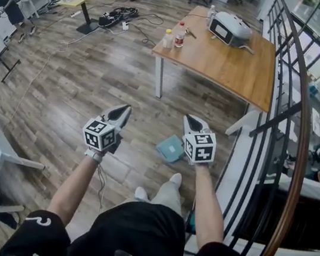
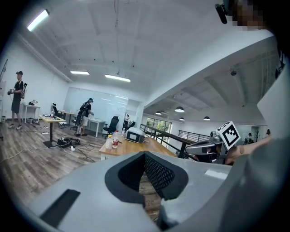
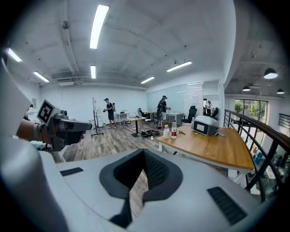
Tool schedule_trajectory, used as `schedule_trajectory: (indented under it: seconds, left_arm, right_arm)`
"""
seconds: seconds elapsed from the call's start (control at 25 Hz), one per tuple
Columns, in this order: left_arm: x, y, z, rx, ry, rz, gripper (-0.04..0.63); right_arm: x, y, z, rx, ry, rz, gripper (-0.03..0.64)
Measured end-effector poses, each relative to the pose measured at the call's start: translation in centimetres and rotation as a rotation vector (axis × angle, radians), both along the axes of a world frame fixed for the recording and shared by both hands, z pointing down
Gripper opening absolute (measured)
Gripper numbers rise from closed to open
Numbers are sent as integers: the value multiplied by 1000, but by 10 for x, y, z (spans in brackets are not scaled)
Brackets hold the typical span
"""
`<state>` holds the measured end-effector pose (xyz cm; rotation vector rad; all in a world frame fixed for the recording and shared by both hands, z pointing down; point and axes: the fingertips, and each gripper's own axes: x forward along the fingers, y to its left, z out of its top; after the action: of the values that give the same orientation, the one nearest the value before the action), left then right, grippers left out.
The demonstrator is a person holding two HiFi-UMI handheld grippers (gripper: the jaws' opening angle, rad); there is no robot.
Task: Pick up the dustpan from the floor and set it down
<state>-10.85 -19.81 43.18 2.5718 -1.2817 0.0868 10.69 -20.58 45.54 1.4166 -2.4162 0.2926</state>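
On the wood floor (image 1: 83,82), between the two grippers in the head view and just left of the right gripper (image 1: 190,121), a teal dustpan (image 1: 170,149) is seen lying flat, just ahead of the person's shoe (image 1: 174,180). It is touched by neither gripper. Alongside, the left gripper (image 1: 124,110) is held out at about the same height, both pointed away from the person. Jaws of both are pressed together at the tips, nothing pinched; only floor is seen through the gap behind the tips in each gripper view. Far right, a wooden table (image 1: 230,63) is set beside a dark railing (image 1: 282,114); two bottles (image 1: 179,39) and a white device (image 1: 230,28) are placed on it. Cables (image 1: 117,15) are piled on the far floor
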Motion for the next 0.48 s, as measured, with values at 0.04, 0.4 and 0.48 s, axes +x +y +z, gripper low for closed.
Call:
schedule_trajectory:
  seconds: [0.04, 0.4, 0.48]
  left_arm:
    - [1, 0, 0, 0, 0, 1, -2]
    - [8, 1, 4, -2, -7, 12, 0]
    - [11, 2, 3, -3, -5, 14, -2]
  right_arm:
    - [1, 0, 0, 1, 1, 0, -5]
    - [5, 2, 2, 5, 8, -3, -5]
    - [6, 4, 2, 6, 11, -3, -5]
